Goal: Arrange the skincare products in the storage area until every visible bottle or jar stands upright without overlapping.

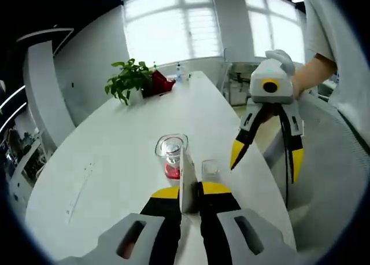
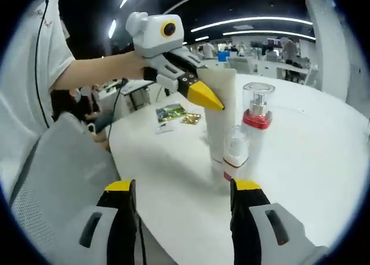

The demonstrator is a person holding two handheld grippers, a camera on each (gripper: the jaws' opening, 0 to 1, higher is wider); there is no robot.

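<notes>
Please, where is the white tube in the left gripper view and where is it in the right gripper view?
Left gripper view: the white tube is at bottom centre, seen edge-on, clamped between the left hand-held gripper jaws.
Right gripper view: the tube stands upright at centre, its top held by the left hand-held gripper coming from upper left.
Shared landmark: the red-collared pump bottle, right beside the tube.

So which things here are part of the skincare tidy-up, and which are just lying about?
Part of the job:
- white tube, upright, held in the left gripper
- tall pump bottle with red collar
- small clear-capped bottle
- right gripper, open, off the products

Lying about:
- potted plant
- red item beside it
- cards and gold packet
- grey chair
</notes>
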